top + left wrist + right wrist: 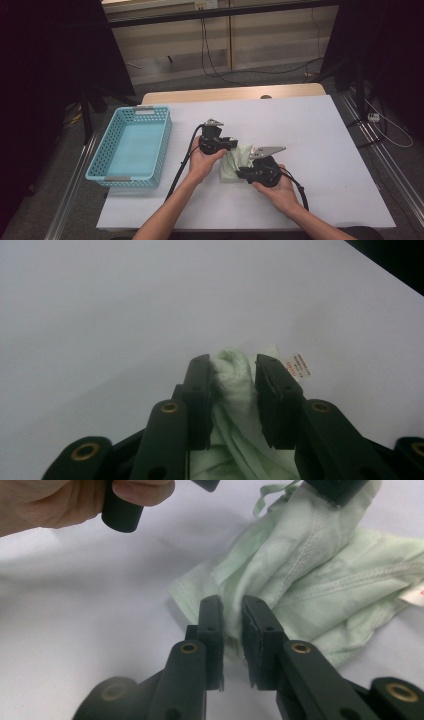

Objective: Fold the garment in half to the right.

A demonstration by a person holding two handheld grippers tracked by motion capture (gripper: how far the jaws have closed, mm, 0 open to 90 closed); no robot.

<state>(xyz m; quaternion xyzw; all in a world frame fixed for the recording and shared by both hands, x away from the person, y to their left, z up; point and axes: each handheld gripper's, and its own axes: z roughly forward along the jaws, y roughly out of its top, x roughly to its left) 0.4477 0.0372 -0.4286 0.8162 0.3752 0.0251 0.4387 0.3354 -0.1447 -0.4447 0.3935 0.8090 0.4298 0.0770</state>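
Pale green cloth (235, 390) sits between the jaws of my left gripper (232, 365); in the left gripper view a bunched fold rises between the two black jaws and both pads bear against it, so this gripper pinches the cloth. A small white label (298, 366) with red print lies just beside the right-hand jaw in that view. My right gripper (231, 605) has its jaws set narrowly apart, and a fold of the same cloth (300, 580) stands in the gap; the right gripper view does not let me tell whether the pads press on it or merely flank it. In that view the cloth spreads out beyond the jaws as a rumpled, stitched heap on the white table (75, 630), and my left hand (60, 500) appears at the upper left, wrapped around a black handle. In the high view the two grippers (235, 144) (241, 172) face each other near the table's middle, with the cloth (235, 162) between them, resting on the tabletop. My left hand (202, 162) and right hand (277, 190) grip the tool bodies from below. A light blue basket (165, 145) stands well apart from the cloth, near the table's left edge, with a perforated wall and a flat floor.
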